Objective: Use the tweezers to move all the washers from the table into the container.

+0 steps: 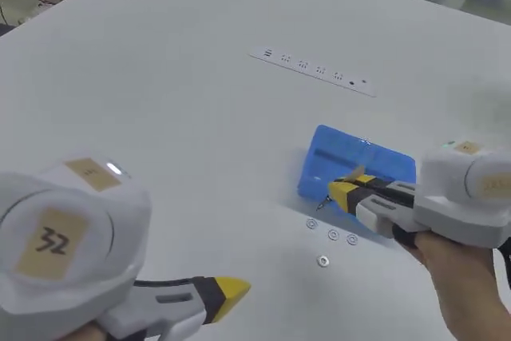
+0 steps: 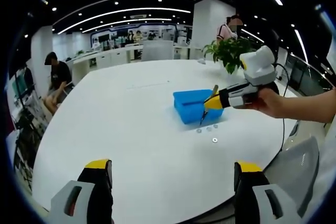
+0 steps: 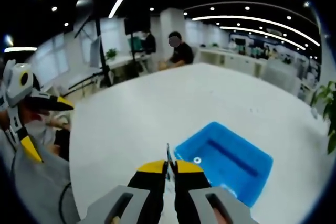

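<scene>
Yellow-tipped jaws of the right tool (image 3: 168,167) are pinched almost together on the tweezers (image 3: 168,153). The thin points of the tweezers reach toward the near wall of the blue container (image 3: 231,167). Whether they carry anything is too small to tell. One washer (image 3: 197,160) lies inside the container. Four more washers (image 1: 333,235) sit on the white desk (image 1: 176,117) just beside the container, three in a row and one slightly apart. The left tool (image 2: 172,167) hangs wide open and empty, well away. The likely trouble is that a flat washer skids on the smooth desk, or springs from the points if pinched off-centre. A low approach could also nudge the container.
</scene>
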